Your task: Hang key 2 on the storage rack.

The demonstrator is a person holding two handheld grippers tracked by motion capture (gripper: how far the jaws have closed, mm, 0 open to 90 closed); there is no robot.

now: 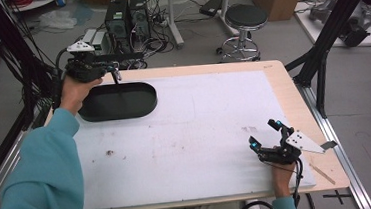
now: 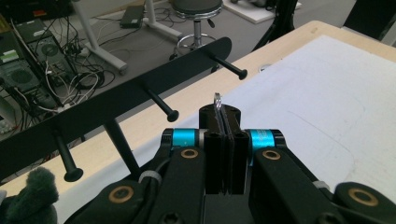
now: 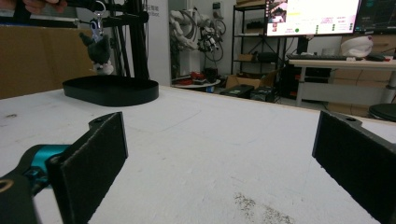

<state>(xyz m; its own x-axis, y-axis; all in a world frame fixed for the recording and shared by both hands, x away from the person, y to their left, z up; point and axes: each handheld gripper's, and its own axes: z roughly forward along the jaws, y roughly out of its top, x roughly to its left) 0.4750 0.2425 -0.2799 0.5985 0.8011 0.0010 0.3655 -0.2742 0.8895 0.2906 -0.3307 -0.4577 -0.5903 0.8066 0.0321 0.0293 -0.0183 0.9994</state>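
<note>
A keyring [image 2: 217, 99] of a plush charm [image 3: 100, 51] is pinched in the left gripper [image 2: 223, 122] jaws near the counter's far-left corner, facing the peg rack [image 2: 116, 100]. Hanging is judged underway; next, the ring must be threaded over a peg. The right gripper [image 1: 266, 140] jaws are spread.

1 rack [image 2: 116, 100], 4 pegs [image 2: 161, 102], 1 keyring [image 2: 217, 100].

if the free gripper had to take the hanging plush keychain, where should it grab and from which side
Probably the grey plush body, squeezed across its sides from the open table side: it hangs free above the black tray, while its metal ring is already pinched in the left gripper.
</note>
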